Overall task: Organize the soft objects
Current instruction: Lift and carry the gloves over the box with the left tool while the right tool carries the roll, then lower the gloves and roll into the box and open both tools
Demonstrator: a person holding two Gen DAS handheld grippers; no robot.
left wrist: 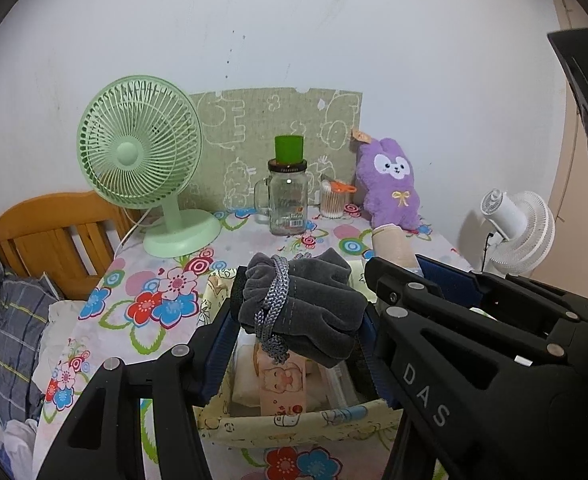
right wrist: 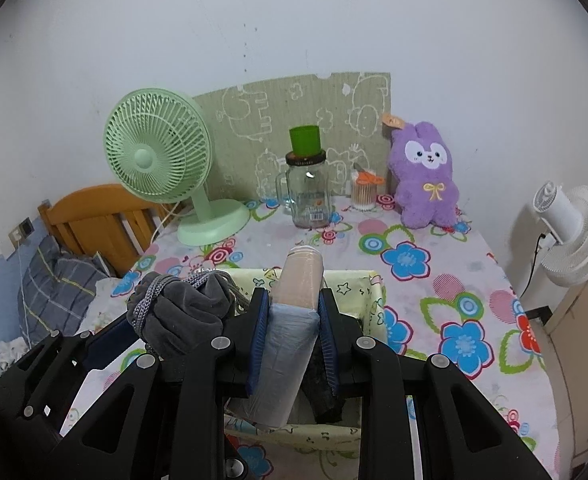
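My left gripper (left wrist: 299,310) is shut on a grey velvet drawstring pouch (left wrist: 305,308) and holds it over a pale yellow fabric basket (left wrist: 294,426). The basket holds a tissue pack with a pink cartoon print (left wrist: 284,384). My right gripper (right wrist: 294,332) is shut on a plastic-wrapped beige and pale blue roll (right wrist: 294,320), also over the basket (right wrist: 369,296). The pouch (right wrist: 178,316) shows at the left of the right wrist view, and the right gripper's roll tip (left wrist: 393,246) shows in the left wrist view. A purple plush bunny (right wrist: 425,176) sits at the table's back right.
The floral tablecloth (right wrist: 433,280) also carries a green desk fan (left wrist: 142,160), a glass jar with a green cup on top (left wrist: 288,196), and a cotton-swab tub (left wrist: 331,200). A white fan (right wrist: 569,232) stands right of the table, a wooden chair (left wrist: 50,236) left.
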